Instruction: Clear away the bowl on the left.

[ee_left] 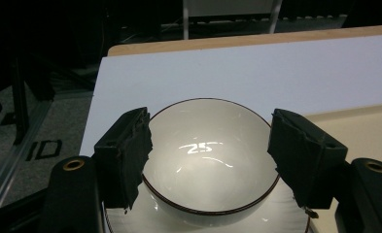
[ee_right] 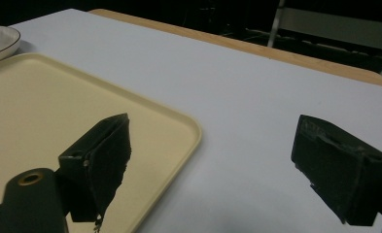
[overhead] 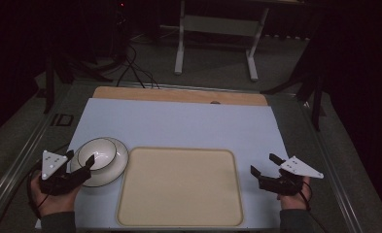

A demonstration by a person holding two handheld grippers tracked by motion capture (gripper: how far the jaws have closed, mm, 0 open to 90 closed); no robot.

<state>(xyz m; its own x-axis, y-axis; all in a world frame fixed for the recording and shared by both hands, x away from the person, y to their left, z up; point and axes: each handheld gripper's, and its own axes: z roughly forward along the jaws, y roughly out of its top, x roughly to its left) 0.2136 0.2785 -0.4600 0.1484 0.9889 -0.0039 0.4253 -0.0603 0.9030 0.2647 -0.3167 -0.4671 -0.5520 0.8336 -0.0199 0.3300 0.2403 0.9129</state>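
At the lower left of the high view, the left gripper (overhead: 80,161) sits at the near edge of a white bowl (overhead: 98,154) with a thin dark rim, which stands on a matching white plate (overhead: 118,165) on the pale blue table top (overhead: 188,124). In the left gripper view the bowl (ee_left: 210,155) lies between the two black jaws, which stand wide apart on either side of it; whether the pads touch its rim I cannot tell, and nothing looks clamped. The plate (ee_left: 276,224) peeks out beneath the bowl at the bottom of that frame. Just right of the plate, at the lower middle of the high view, lies a cream tray (overhead: 179,187). At the lower right, well apart from the bowl, the right gripper (overhead: 265,165) hangs beside the tray with its jaws spread wide and nothing between them
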